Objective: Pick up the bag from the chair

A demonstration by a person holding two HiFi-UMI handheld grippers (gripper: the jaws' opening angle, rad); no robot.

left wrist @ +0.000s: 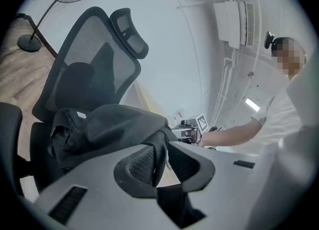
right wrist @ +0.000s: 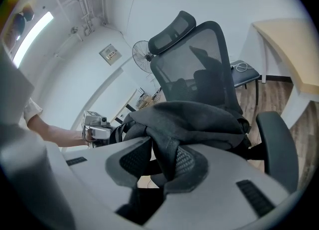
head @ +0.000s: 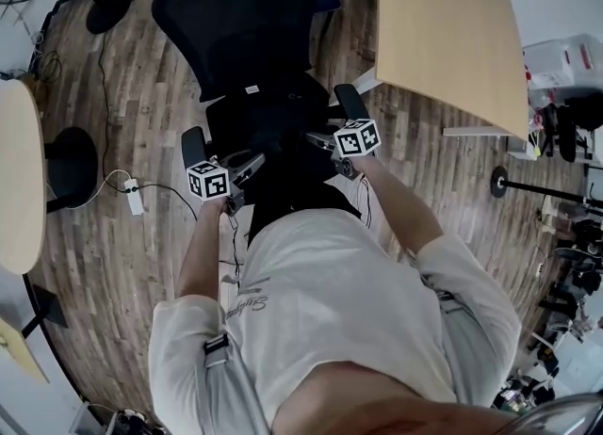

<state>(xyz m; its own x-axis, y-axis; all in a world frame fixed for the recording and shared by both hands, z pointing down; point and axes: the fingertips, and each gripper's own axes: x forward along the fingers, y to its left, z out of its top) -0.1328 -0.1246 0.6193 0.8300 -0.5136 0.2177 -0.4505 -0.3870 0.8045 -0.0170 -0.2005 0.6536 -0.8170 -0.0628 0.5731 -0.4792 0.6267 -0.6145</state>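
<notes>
- The black soft fabric bag [left wrist: 112, 124] lies bunched on the seat of the black mesh-backed office chair [left wrist: 82, 69], in front of its backrest.
- The left gripper [left wrist: 158, 160] is clamped on a fold of the bag's edge.
- The right gripper [right wrist: 162, 162] pinches another dark fold of the bag on the opposite side.
- A light wooden table [head: 443, 28] stands beside the chair on the wood-plank floor [head: 141, 264].

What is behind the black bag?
Behind the bag rises the chair's mesh backrest with its headrest, and a fan stands farther back. The bag covers the backrest's lower part and most of the seat, so those cannot be seen.
</notes>
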